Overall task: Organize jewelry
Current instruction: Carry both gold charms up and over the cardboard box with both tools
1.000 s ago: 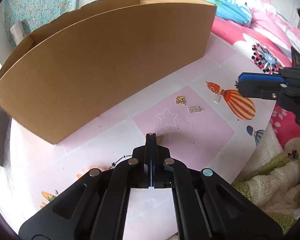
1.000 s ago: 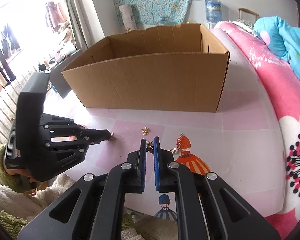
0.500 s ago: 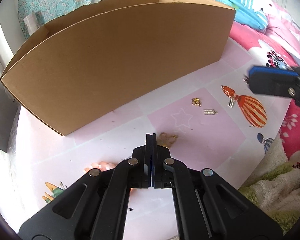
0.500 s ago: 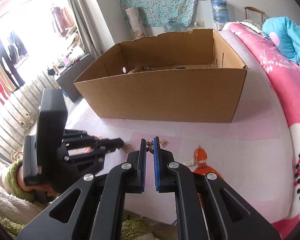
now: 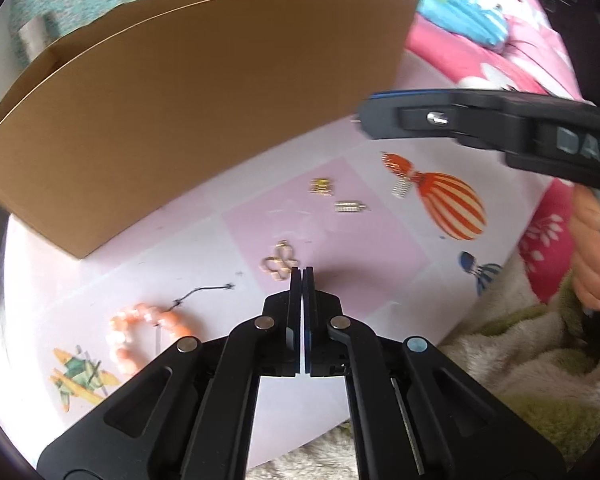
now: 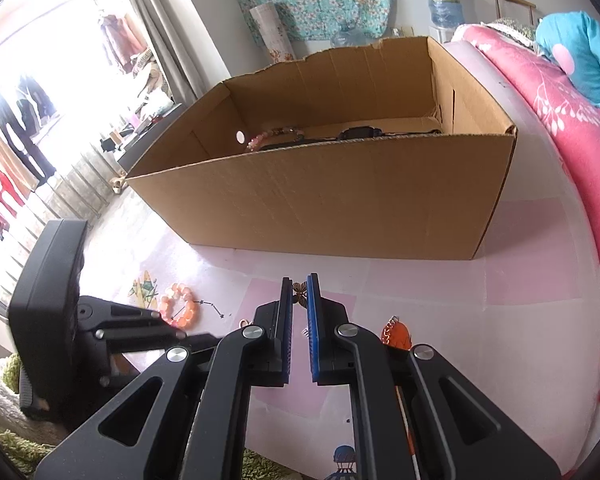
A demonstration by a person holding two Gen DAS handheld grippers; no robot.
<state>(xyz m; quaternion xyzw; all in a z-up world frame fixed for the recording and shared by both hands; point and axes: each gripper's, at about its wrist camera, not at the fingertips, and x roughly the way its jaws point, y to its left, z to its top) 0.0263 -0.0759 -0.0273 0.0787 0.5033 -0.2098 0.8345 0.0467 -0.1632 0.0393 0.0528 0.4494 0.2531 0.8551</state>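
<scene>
Bead bracelet (image 5: 148, 330) left of butterfly charm (image 5: 279, 264); cardboard box (image 5: 188, 112) behind both.

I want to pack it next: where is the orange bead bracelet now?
The orange bead bracelet lies on the pink mat, lower left in the left wrist view, beside the airplane print and outside the cardboard box.

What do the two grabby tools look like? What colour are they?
Both are black plastic with two long straight fingers and blue pads on the inside. The left tool and the right tool have shiny round metal pins on their jointed linkage bars. The right one has raised grey letters "DAS" on its side. No cables show. No sleeve is visible.
</scene>
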